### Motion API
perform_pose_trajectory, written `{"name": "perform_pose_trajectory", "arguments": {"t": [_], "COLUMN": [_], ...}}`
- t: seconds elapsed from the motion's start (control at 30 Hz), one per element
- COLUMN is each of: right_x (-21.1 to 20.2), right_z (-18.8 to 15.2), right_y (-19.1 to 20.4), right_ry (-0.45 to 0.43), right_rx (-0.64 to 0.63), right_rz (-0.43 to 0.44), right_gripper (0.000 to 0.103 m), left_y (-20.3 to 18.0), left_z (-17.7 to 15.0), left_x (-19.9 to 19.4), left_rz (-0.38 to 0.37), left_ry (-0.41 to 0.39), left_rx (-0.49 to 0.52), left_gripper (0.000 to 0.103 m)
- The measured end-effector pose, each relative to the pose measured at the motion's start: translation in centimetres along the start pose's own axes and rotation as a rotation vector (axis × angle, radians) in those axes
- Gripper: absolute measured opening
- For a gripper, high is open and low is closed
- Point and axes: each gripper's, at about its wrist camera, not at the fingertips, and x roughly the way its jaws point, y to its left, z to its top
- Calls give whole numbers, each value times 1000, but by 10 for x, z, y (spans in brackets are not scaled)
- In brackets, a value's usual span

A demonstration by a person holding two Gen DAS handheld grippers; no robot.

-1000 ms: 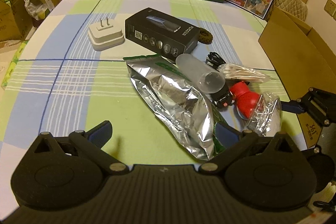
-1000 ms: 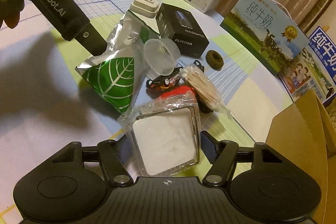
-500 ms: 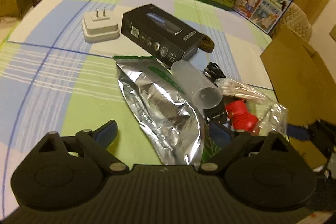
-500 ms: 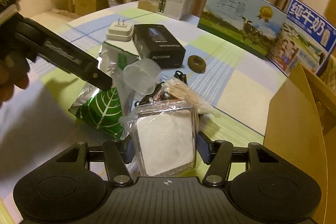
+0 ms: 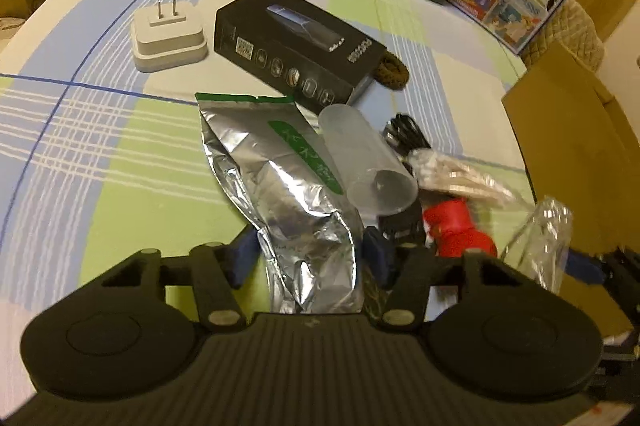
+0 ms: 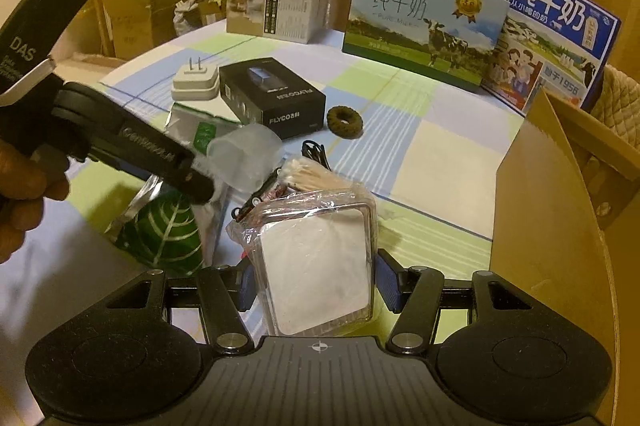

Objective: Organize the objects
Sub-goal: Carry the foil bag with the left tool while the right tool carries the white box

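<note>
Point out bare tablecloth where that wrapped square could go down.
Free: the cloth between the brown ring and the cardboard box, and left of the foil bag, below the plug. Crowded: around the plastic cup.

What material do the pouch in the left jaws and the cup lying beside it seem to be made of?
The pouch looks like metallised foil: shiny silver, sharply creased, with bright reflections and a green printed label. The left gripper's jaws are closing on its lower end. The cup looks like frosted translucent plastic: milky, smooth, and dark shapes show dimly through its wall. The exact plastic cannot be told.
</note>
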Motion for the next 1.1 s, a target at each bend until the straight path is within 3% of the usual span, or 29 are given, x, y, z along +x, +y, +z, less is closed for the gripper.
{"name": "perform_pose_trajectory", "arguments": {"t": [0.27,0.37,0.5,0.7,0.73,0.8,0.9,1.1], "right_x": [-7,-7,-8,-8,-9,-10,-13,-21], "right_z": [5,7,8,9,9,9,10,9], "right_y": [4,6,7,2,1,-1,-3,-7], "right_ry": [-18,-20,-25,-30,-33,-38,-50,-50], "right_rx": [25,28,35,64,70,80,91,149], "right_rz": [27,37,44,43,43,43,42,49], "right_gripper": [55,55,55,55,55,55,55,55], "left_y": [11,12,9,-9,-12,-16,-17,-19], "left_z": [-30,-36,-38,-48,-49,-50,-49,-49], "left_x": [-35,-38,-33,-18,-17,-19,-24,-45], "left_rz": [-26,24,55,143,157,150,143,126], "left_ry": [151,144,134,125,122,120,124,112], "left_rx": [133,133,111,230,246,262,263,255], "left_gripper": [50,65,69,78,76,57,47,44]}}
